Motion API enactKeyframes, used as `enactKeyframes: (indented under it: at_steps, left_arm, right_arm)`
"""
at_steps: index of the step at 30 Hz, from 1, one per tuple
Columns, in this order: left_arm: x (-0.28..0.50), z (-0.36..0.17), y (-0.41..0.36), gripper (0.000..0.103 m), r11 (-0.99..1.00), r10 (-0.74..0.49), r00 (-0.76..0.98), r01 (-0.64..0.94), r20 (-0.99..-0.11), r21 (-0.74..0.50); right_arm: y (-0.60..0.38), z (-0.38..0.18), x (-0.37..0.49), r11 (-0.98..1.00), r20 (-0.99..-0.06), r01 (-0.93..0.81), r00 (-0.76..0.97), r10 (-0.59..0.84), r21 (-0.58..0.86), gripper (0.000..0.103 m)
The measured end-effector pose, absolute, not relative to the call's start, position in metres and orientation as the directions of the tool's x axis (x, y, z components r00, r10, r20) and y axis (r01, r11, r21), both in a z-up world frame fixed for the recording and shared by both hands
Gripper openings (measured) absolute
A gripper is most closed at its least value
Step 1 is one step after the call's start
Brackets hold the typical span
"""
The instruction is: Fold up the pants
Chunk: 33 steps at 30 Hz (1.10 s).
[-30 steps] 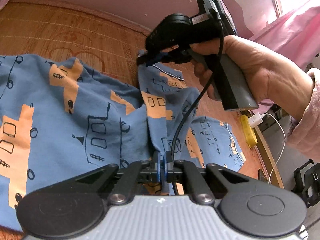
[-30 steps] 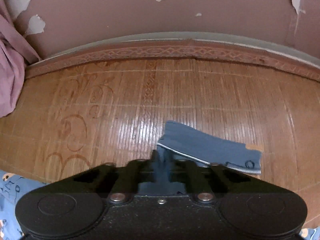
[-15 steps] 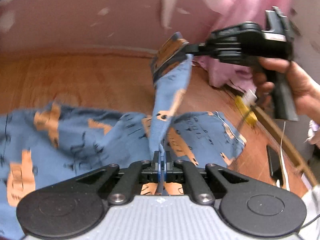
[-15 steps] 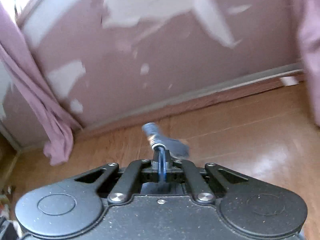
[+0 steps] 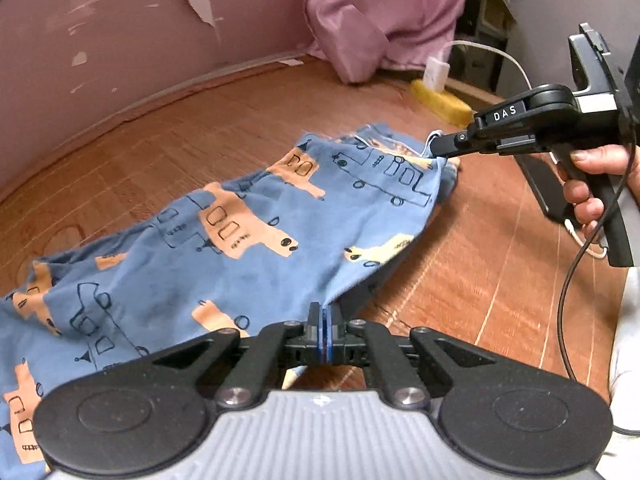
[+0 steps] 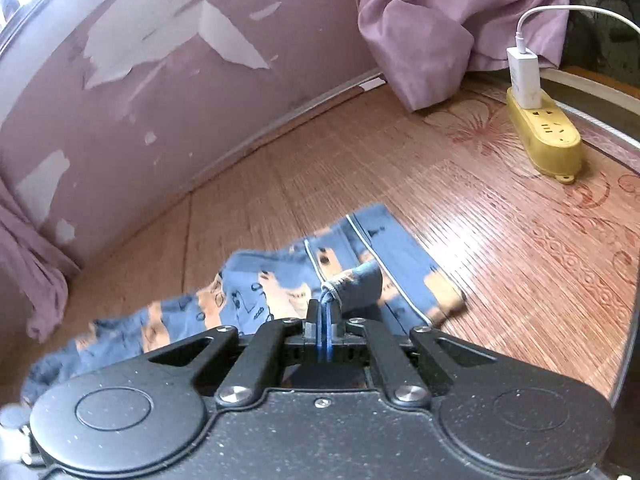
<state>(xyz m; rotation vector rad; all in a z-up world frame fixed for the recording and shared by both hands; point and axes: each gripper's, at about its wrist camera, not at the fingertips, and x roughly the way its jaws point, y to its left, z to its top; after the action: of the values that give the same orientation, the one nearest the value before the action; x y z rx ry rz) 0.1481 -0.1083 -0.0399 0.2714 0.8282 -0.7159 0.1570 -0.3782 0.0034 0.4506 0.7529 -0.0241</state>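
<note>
Between both clamped claws, blue printed pants (image 5: 248, 220) stretch taut.

Left gripper (image 5: 325, 318) jaws closed, right gripper (image 6: 325, 316) jaws closed

I note a woven bamboo mat (image 6: 460, 200) underfoot. At my two o'clock sits a yellow power strip (image 6: 546, 136) with a white charger (image 6: 524, 76) plugged in upright. Pink curtain (image 6: 440, 28) bunches at one o'clock; the wall (image 6: 160, 60) paint is peeling.
</note>
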Motion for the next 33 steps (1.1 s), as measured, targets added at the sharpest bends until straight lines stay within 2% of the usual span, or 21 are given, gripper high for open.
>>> enactKeyframes:
  at_steps: [6, 13, 16, 18, 21, 24, 33]
  left_arm:
    - [0.154, -0.041, -0.108, 0.002, 0.750, -0.466, 0.450, 0.658, -0.762, -0.070]
    - [0.153, -0.042, -0.105, 0.002, 0.759, -0.468, 0.446, 0.645, -0.763, -0.088]
    - [0.153, -0.042, -0.105, 0.002, 0.764, -0.467, 0.447, 0.638, -0.763, -0.094]
    - [0.154, -0.042, -0.105, 0.002, 0.767, -0.466, 0.448, 0.635, -0.763, -0.095]
    - [0.155, -0.042, -0.105, 0.002, 0.771, -0.465, 0.444, 0.628, -0.766, -0.104]
    - [0.156, -0.043, -0.104, 0.002, 0.776, -0.466, 0.436, 0.619, -0.770, -0.119]
    - [0.154, -0.041, -0.106, 0.002, 0.785, -0.453, 0.451, 0.610, -0.769, -0.106]
  right_arm:
    - [-0.366, 0.000, 0.155, 0.962, -0.690, 0.099, 0.716, 0.109, 0.254, 0.002]
    - [-0.362, 0.000, 0.157, 0.976, -0.702, 0.079, 0.706, 0.089, 0.203, 0.003]
    - [-0.362, -0.001, 0.157, 0.977, -0.710, 0.078, 0.698, 0.088, 0.197, 0.016]
    - [-0.365, -0.002, 0.157, 0.974, -0.710, 0.078, 0.697, 0.100, 0.214, 0.018]
    - [-0.370, -0.005, 0.156, 0.967, -0.709, 0.092, 0.697, 0.108, 0.238, 0.033]
    - [-0.375, -0.008, 0.154, 0.957, -0.700, 0.105, 0.704, 0.121, 0.271, 0.042]
    - [-0.394, -0.012, 0.156, 0.894, -0.647, 0.153, 0.742, 0.179, 0.422, 0.044]
